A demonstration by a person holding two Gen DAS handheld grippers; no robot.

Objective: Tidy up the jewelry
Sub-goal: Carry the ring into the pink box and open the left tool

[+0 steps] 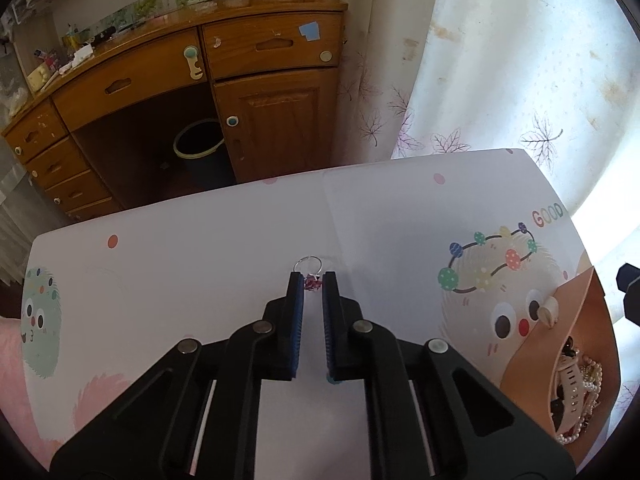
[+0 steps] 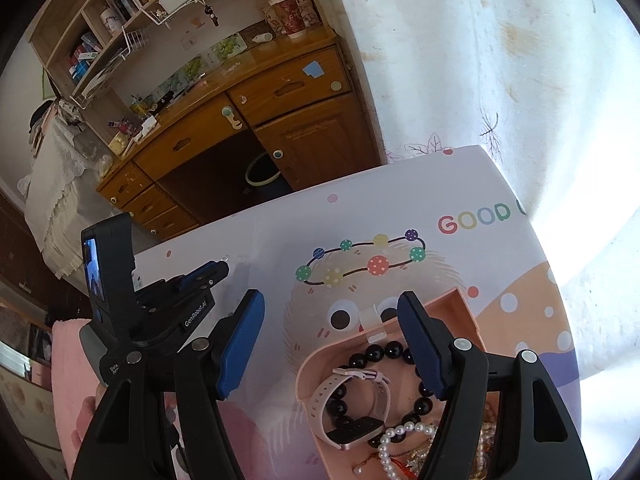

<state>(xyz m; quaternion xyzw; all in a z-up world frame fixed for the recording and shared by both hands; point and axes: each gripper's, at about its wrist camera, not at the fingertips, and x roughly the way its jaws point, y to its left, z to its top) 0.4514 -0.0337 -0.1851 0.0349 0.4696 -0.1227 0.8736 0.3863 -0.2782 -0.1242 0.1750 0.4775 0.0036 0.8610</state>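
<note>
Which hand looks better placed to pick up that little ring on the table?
Left. The left gripper already straddles the ring, while the right gripper hangs open above the pink box.

1. The left gripper [image 1: 313, 280], black with blue-padded fingers, has its jaws narrowly parted around a red-stoned ornament.
2. A thin silver ring [image 1: 307, 263] lies on the white cartoon-printed table [image 1: 200, 264] at the fingertips.
3. At right, a pink open jewelry box [image 1: 528, 368] holds a pale watch [image 1: 570, 384] and a pearl strand [image 1: 592, 380].
</note>
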